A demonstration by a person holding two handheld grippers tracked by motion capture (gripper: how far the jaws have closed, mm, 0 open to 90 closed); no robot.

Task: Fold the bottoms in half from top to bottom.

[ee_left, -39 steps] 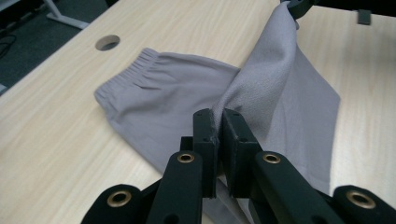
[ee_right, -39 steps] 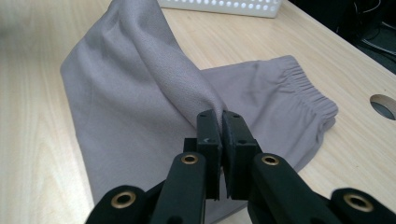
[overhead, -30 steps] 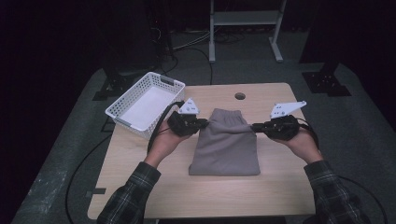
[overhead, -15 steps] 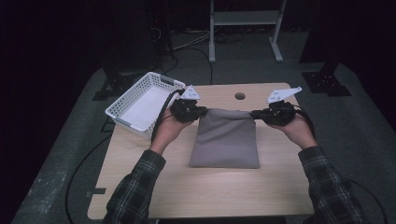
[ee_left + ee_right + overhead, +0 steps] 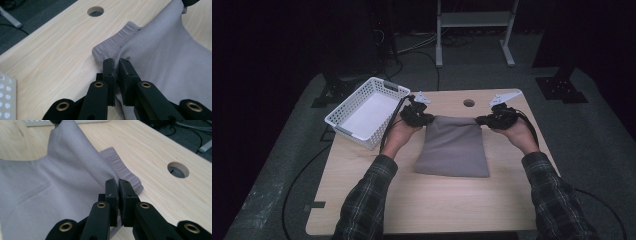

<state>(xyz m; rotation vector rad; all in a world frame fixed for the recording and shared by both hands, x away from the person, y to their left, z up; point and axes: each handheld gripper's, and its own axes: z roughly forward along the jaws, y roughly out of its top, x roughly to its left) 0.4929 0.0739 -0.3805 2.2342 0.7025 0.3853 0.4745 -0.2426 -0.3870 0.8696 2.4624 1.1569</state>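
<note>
Basket (image 5: pixel 367 112): white, sits at the table's far left corner, just left of the left hand; same place as a second ago.
Left gripper (image 5: pixel 421 119): jaws pressed together on the cloth's far left corner; it has carried that corner farther from the person and lower.
Cloth (image 5: pixel 454 147): grey, lies mid-table (image 5: pixel 422 200); its ribbed hem (image 5: pixel 117 41) rests on the wood beyond the jaws. A second ago the far edge was bunched between the hands; now it is drawn out straight.
Right gripper (image 5: pixel 486 120): jaws pinching the far right corner (image 5: pixel 113 178); it has moved away and down likewise.
Meaning: the far edge looks nearly laid flat, so the spreading seems close to done; letting go of both corners is likely next.
</note>
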